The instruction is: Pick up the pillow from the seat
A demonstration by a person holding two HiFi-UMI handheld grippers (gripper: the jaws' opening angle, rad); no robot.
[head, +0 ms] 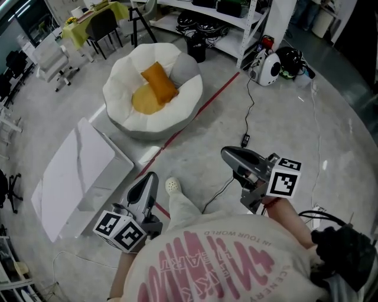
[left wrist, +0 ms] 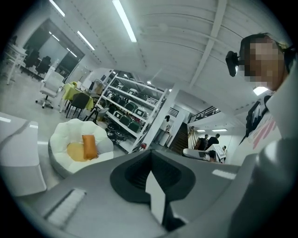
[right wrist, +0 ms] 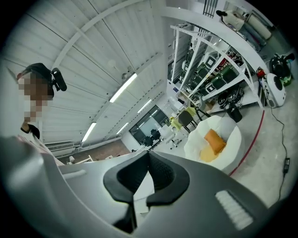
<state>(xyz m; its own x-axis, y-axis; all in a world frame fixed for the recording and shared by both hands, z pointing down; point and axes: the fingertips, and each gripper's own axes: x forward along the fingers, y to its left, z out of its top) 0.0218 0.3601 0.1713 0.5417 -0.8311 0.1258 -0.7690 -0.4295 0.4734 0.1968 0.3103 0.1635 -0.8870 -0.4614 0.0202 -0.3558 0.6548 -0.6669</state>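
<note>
An orange pillow (head: 159, 82) lies tilted on a round white beanbag seat (head: 121, 88), partly over a yellow round cushion (head: 143, 101) and next to a grey cushion (head: 185, 69). Both grippers are well short of the seat, held near the person's body. My left gripper (head: 150, 176) is shut and empty. My right gripper (head: 227, 154) is shut too, with nothing in it. In the left gripper view the pillow (left wrist: 89, 146) shows far off to the left beyond the shut left gripper (left wrist: 150, 155). In the right gripper view the pillow (right wrist: 214, 139) sits off to the right of the right gripper (right wrist: 148, 155).
A white marbled block (head: 77, 177) stands on the floor between me and the seat, at the left. A red floor line (head: 204, 106) and a black cable (head: 248, 112) run past the seat. Shelving (head: 218, 15) and a white device (head: 269, 68) stand behind, chairs (head: 103, 26) at far left.
</note>
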